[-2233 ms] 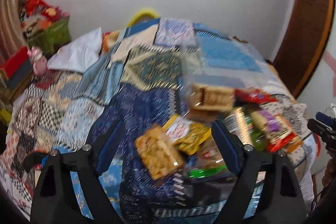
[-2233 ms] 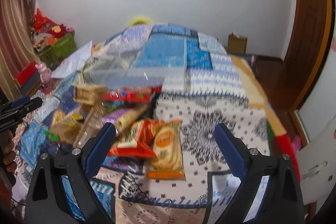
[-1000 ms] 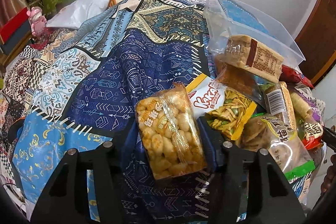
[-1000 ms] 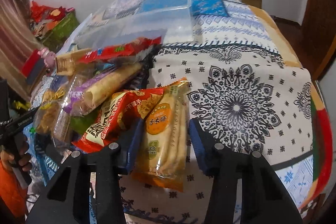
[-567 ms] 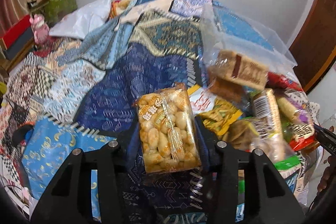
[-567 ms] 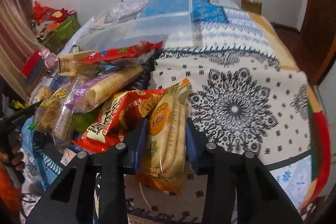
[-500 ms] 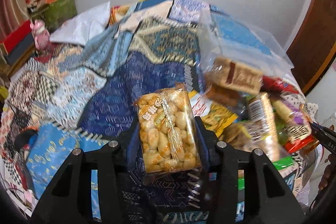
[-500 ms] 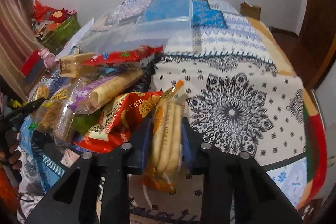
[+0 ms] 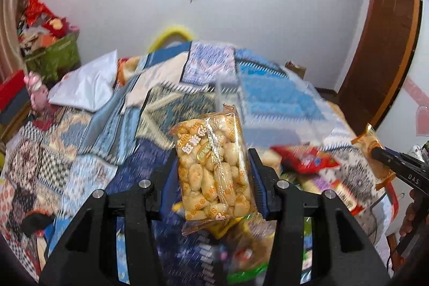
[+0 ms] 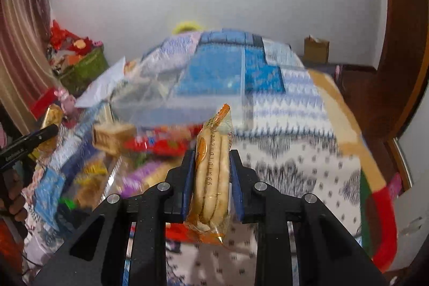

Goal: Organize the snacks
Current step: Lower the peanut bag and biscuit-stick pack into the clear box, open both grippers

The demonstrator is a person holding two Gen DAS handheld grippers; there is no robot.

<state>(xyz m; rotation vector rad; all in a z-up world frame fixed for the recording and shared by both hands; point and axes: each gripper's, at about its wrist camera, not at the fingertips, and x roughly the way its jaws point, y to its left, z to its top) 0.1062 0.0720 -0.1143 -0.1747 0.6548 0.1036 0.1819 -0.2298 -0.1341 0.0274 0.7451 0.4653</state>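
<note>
We find both black two-finger tongs loaded and clear of the patchwork bedspread [image 9: 88, 130]. The left gripper [image 9: 213, 174] is clamped across the width of a clear cellophane packet of small golden biscuits [image 9: 213, 165]; its jaws have just been closing and the blue pads press both long edges. The packet stands upright, printed face toward the camera, its lower seal hanging below the pads. The right gripper [image 10: 211, 178] is fully closed on a narrow orange-sealed packet of stacked round biscuits [image 10: 211, 173], held edge-on and upright. We judge the side grips were chosen so that each packet hangs straight for delivery into the clear plastic storage box [image 10: 203, 90] just beyond the snack pile [image 10: 144, 152]. That box appears empty. Most snacks remain loose, so sorting is at an early stage.
</note>
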